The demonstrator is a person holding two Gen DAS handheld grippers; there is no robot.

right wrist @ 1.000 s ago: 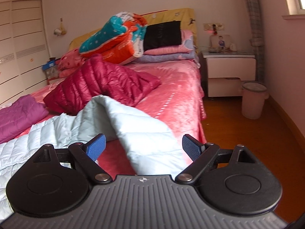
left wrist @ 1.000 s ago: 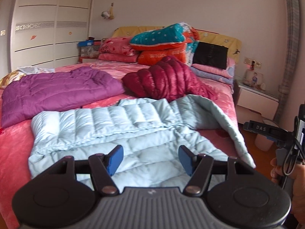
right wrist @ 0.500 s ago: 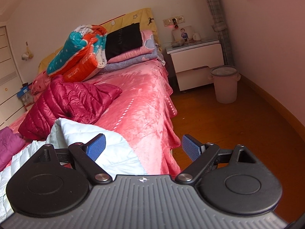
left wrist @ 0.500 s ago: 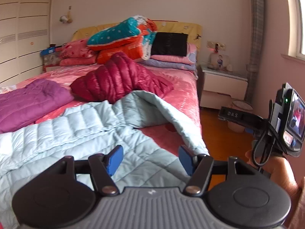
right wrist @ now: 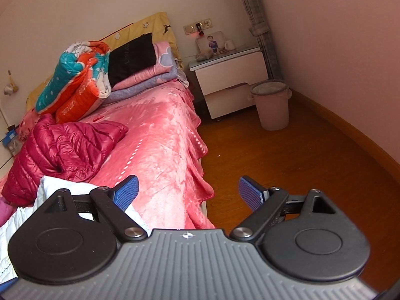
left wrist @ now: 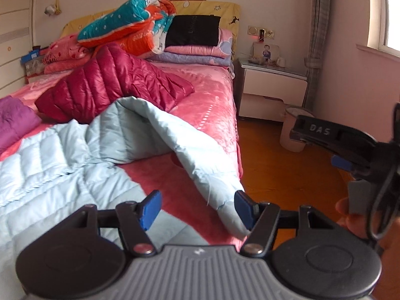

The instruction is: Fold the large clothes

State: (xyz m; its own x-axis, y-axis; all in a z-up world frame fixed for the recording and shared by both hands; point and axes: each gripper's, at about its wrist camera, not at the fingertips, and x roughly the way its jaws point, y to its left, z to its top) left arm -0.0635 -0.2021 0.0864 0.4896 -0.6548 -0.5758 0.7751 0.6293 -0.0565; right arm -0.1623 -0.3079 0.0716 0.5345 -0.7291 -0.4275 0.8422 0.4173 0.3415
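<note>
Bed (left wrist: pixel 212 105) with pink plush cover, carrying three quilted jackets and stacked bedding.

A pale blue quilted jacket (left wrist: pixel 75 165) lies spread across the near part of the cover, one sleeve trailing to the bed's floor-side edge. A crimson quilted jacket (left wrist: pixel 112 85) lies bunched just beyond it, touching its raised fold. A purple jacket (left wrist: pixel 12 122) lies at the far left, partly out of frame. At the head end rest folded pink and lilac blankets (left wrist: pixel 197 55), a black cushion (left wrist: pixel 192 31) and a rolled teal-and-orange quilt (left wrist: pixel 132 28).
</note>
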